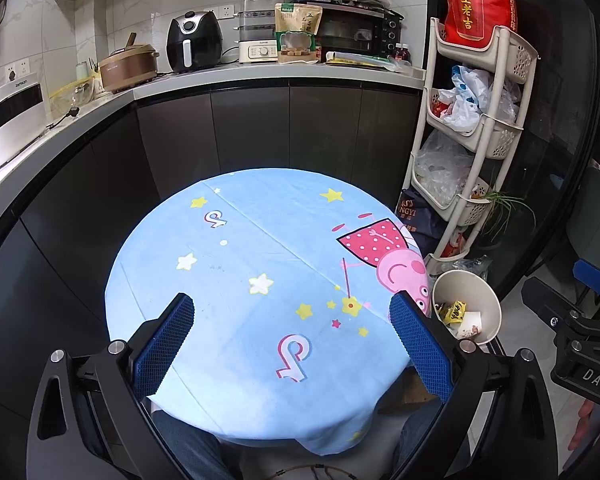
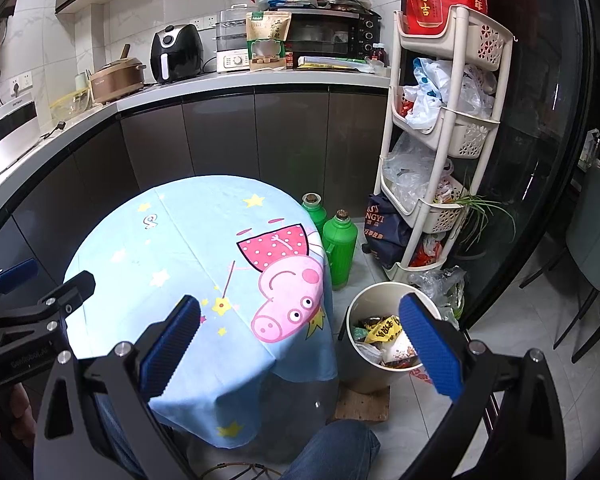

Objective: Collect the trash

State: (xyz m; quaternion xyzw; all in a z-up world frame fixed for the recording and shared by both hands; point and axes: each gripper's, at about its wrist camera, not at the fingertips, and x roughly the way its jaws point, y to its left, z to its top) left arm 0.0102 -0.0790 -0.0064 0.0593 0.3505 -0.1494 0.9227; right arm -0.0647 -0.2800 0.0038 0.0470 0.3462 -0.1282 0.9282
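- One round table (image 1: pixel 236 248) under a blue Peppa Pig cloth (image 2: pixel 204 240), nothing lying on it.
- One four-tier basket rack (image 2: pixel 440 128) stuffed with plastic bags, well to the right.
- One cream trash bin (image 2: pixel 366 300) upright on the floor just beside the table's right edge, mouth up, wrappers (image 2: pixel 380 332) inside.
- Two green thermos flasks (image 2: pixel 340 240) upright behind the bin.
- Two tongs: left tongs (image 1: pixel 292 320) spread wide above the cloth, holding nothing; right tongs (image 2: pixel 300 320) equally wide, empty, near the bin.
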